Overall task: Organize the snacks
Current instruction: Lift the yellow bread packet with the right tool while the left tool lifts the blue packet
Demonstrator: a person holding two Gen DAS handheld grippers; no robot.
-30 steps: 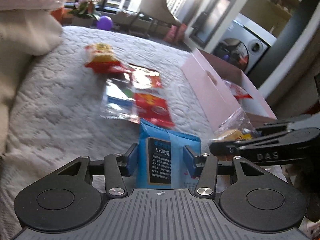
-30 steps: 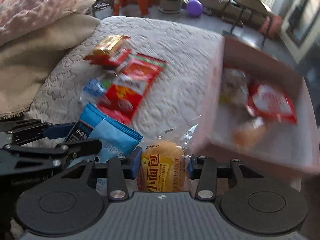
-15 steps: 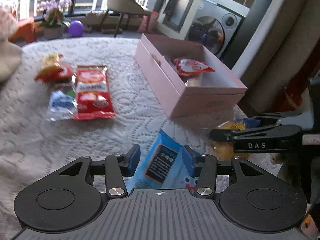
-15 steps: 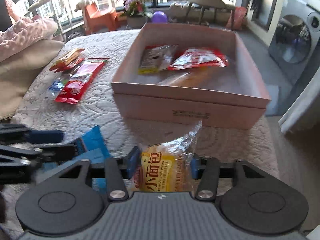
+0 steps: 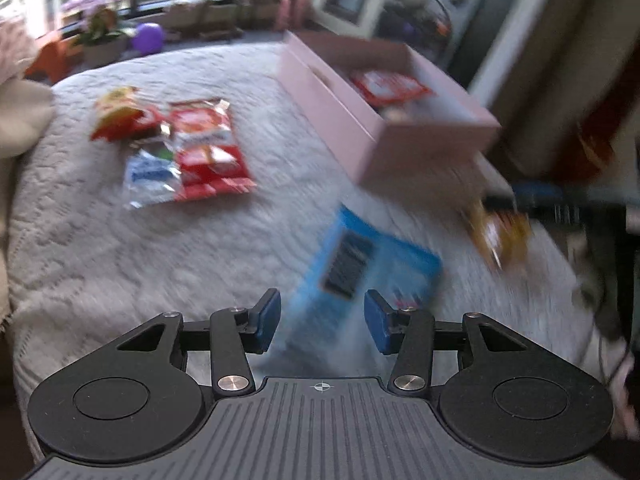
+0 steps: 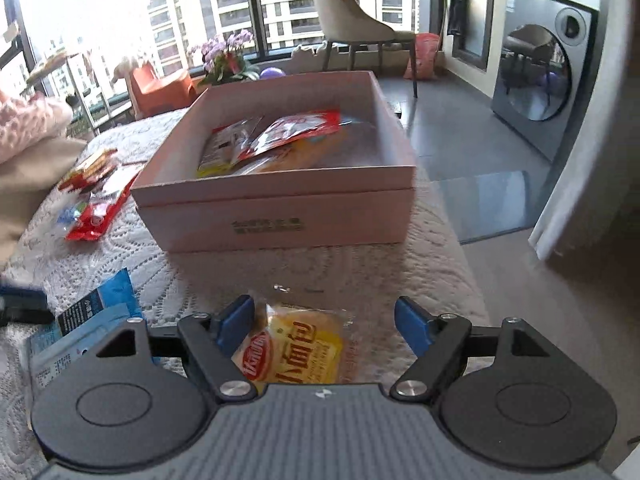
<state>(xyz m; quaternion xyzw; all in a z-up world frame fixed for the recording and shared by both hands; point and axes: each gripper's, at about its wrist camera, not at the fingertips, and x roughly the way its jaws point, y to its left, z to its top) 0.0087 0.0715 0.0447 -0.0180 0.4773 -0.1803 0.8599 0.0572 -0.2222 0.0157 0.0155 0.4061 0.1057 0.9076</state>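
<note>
In the left wrist view, which was blurred, the left gripper [image 5: 322, 322] stood with its blue pads spread apart and gripped nothing; a blue packet [image 5: 362, 276] lay tilted on the white quilted cover [image 5: 160, 264] between and just ahead of those pads, with a gap visible on the left side and the contact on the right too smeared to tell; farther left on the cover lay a cluster of snacks, a red packet [image 5: 208, 152] beside a clear blue-and-white one [image 5: 150, 178] and a yellow-and-red one [image 5: 118, 114] behind them; the pink box [image 5: 340, 120] sat toward the right rear with a red packet [image 5: 386, 86] showing inside; a yellow bread packet [image 5: 498, 234] appeared at the right, under the dark blurred shape of the other gripper. In the right wrist view, the right gripper [image 6: 326, 324] was wide open, its pads clear of the bread packet [image 6: 298, 350], which lay flat on the cover [image 6: 400, 272] between them, nearer the left pad; the pink box [image 6: 280, 216] stood just beyond, open-topped, holding several packets, a red-and-white one [image 6: 298, 128] on top; the blue packet [image 6: 86, 322] lay at the left, near the bread but apart from it; the loose snacks [image 6: 94, 200] lay well to the left of the box; a chair [image 6: 352, 24], a pot of flowers [image 6: 226, 58] and a washing machine [image 6: 544, 64] stood beyond the bed.
</note>
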